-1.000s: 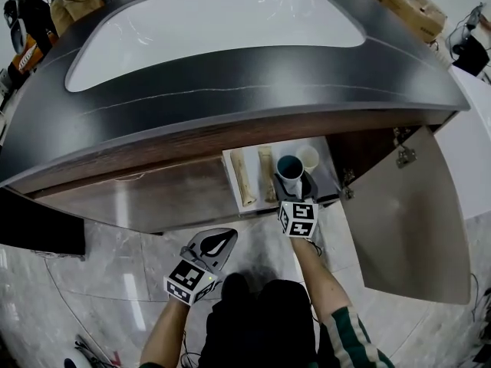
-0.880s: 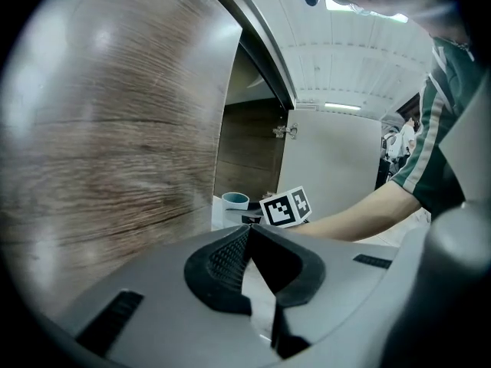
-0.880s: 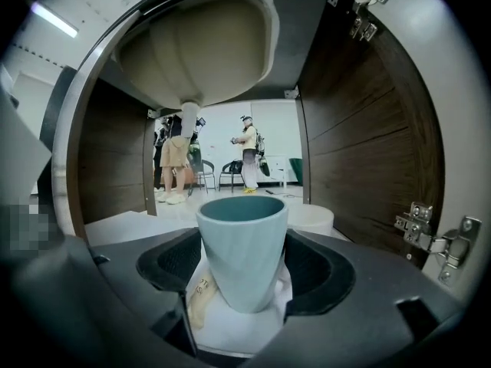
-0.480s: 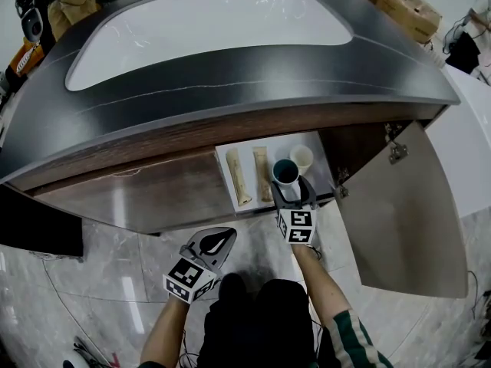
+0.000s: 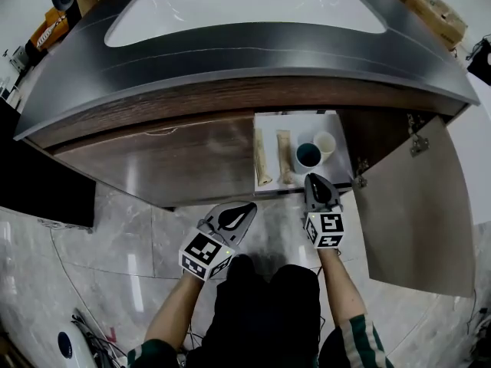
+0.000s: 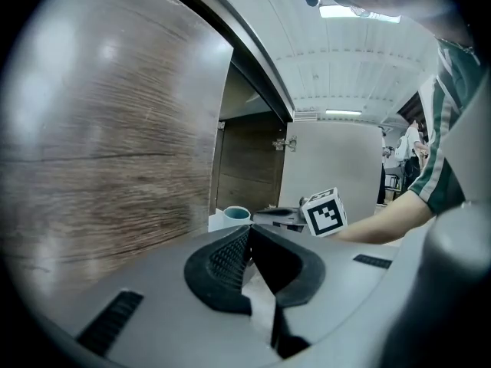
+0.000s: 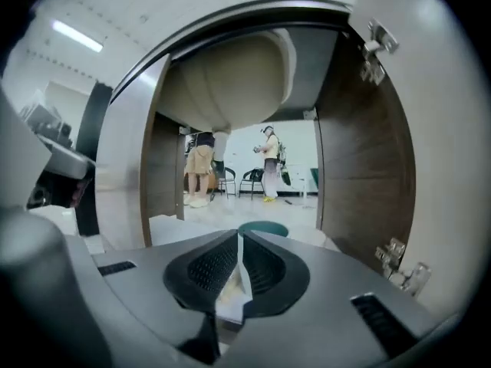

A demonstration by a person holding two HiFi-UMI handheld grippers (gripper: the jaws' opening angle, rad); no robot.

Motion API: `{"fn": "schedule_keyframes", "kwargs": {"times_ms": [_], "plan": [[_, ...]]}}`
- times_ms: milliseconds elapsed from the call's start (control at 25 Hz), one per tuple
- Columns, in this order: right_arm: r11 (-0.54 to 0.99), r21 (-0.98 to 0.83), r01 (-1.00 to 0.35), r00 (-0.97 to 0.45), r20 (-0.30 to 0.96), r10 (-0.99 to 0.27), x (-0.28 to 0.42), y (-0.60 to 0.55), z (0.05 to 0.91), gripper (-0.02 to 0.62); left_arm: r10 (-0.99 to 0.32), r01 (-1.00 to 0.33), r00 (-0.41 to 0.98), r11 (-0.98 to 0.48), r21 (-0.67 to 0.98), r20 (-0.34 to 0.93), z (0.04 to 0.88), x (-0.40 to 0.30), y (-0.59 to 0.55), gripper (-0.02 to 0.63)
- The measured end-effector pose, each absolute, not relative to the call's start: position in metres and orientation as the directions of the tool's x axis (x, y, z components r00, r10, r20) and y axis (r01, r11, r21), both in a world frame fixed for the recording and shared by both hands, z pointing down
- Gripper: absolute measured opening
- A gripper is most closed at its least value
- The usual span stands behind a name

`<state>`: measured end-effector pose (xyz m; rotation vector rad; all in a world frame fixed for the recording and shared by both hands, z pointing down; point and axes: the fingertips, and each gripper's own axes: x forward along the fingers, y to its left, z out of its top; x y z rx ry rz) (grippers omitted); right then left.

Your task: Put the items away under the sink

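Hovering at the mouth of the open under-sink cabinet, the right gripper (image 5: 317, 181) has its jaws pressed together with nothing between them. Just ahead of its tips, a teal-lined cup (image 5: 308, 156) stands upright on the white cabinet floor (image 5: 299, 123), apart from the gripper. A white cup (image 5: 325, 144) stands just beyond the teal-lined cup and slightly to the right. Two beige wrapped sticks (image 5: 263, 159) lie lengthwise side by side, ahead and to the left of the right gripper. The open cabinet door (image 5: 414, 205) hangs to its right. The left gripper (image 5: 244, 208), jaws also pressed together and empty, is farther back, facing the closed wood-grain door (image 5: 169, 159).
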<state>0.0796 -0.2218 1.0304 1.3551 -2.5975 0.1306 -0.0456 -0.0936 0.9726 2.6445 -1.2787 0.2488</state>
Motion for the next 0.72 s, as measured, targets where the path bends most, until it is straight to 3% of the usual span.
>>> {"fn": "schedule_keyframes", "kwargs": {"times_ms": [480, 720], "plan": [[0.518, 0.006, -0.855, -0.501, 0.246, -0.830, 0.105, -0.211, 0.970, 0.046, -0.737, -0.760, 0.644, -0.647, 0.062, 0.204, 0.906, -0.030, -0.105, 0.011], [0.552, 0.019, -0.834, -0.506, 0.372, -0.778, 0.097, -0.175, 0.896, 0.046, -0.715, -0.749, 0.656, -0.656, 0.093, 0.241, 0.814, -0.020, -0.107, 0.011]]}}
